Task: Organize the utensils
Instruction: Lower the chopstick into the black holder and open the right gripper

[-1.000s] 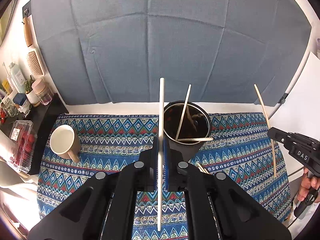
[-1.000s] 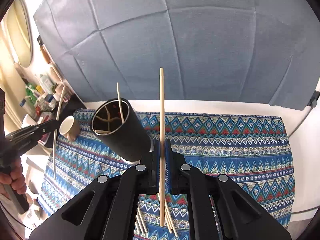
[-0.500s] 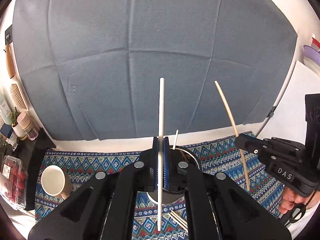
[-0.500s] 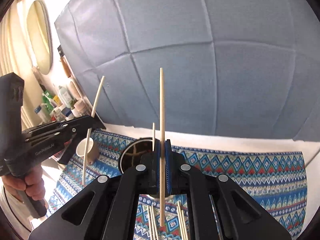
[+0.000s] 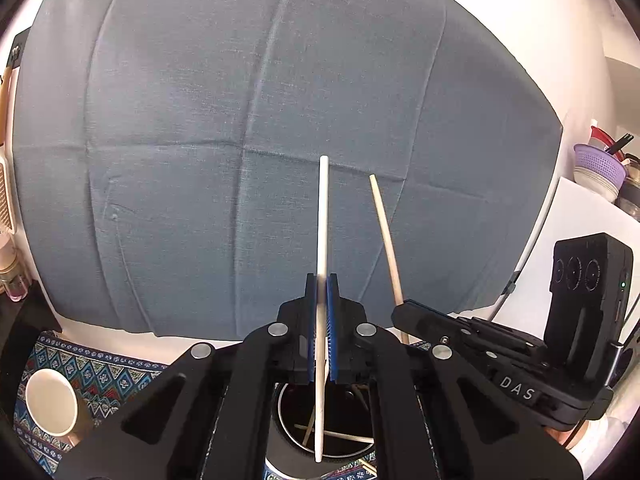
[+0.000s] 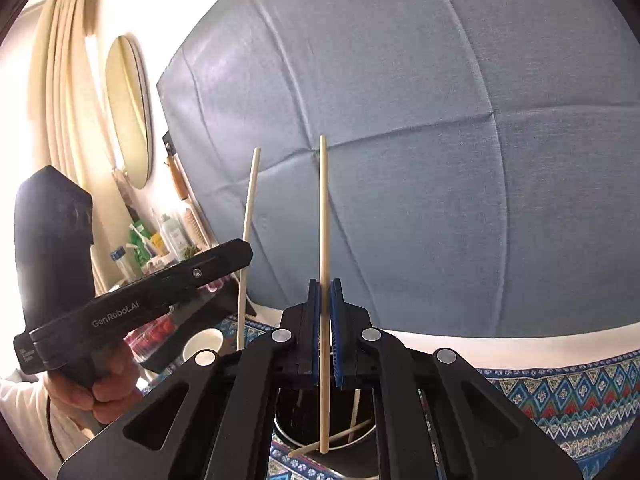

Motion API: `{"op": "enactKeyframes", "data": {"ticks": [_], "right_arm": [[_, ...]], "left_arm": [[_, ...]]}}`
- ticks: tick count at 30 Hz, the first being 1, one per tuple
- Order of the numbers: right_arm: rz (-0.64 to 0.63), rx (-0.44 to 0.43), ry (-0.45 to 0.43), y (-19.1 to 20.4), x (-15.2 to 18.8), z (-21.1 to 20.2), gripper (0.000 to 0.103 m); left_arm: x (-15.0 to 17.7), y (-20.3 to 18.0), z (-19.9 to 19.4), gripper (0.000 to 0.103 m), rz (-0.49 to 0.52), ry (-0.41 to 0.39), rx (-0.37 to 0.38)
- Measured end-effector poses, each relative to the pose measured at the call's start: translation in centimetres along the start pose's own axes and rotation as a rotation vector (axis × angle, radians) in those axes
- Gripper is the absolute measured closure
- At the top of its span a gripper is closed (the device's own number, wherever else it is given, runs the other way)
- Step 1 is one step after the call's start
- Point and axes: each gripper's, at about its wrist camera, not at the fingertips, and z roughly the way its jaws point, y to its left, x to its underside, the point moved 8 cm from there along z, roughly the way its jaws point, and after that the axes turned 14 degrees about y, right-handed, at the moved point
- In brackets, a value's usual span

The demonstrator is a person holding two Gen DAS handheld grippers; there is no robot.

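At 8 o'clock in the left wrist view, a beige mug (image 5: 51,402) stands on the patterned cloth (image 5: 100,368) that covers the table. Toward the middle, the left hand-held gripper (image 5: 321,292) is clamped on a white chopstick (image 5: 322,240) that stands upright, its lower end hanging over the mouth of the black holder (image 5: 320,444) at 6 o'clock; a few loose sticks lie crossed inside the holder. At 3 to 4 o'clock the right hand-held gripper (image 5: 404,312) comes in just beside it, gripping a wooden chopstick (image 5: 386,236) that leans slightly toward 11 o'clock.

In the right wrist view the left hand-held gripper (image 6: 240,254) enters from 9 o'clock, held by a hand (image 6: 102,384), the white chopstick (image 6: 248,232) rising from it. At the centre the right hand-held gripper (image 6: 325,292) pinches the wooden chopstick (image 6: 323,220) upright, its lower tip over the black holder (image 6: 292,420). The patterned cloth (image 6: 560,396) shows at 4 o'clock
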Motion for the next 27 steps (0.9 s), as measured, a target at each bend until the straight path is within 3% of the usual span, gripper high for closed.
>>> {"op": "enactKeyframes", "data": {"ticks": [7, 12, 27], "right_arm": [[0.071, -0.042, -0.010, -1.9, 0.1, 2.8, 0.098], [0.108, -0.038, 0.034, -3.6, 1.3, 4.4, 0.098], [0.065, -0.015, 0.111, -3.4, 4.1, 4.5, 0.098]], "left_arm": [[0.5, 0.7, 2.8, 0.098, -0.029, -0.008, 0.010], [1.6, 1.0, 4.3, 0.098, -0.031, -0.005, 0.045], [6.0, 1.1, 5.5, 0.098, -0.023, 0.071, 0.034]]}}
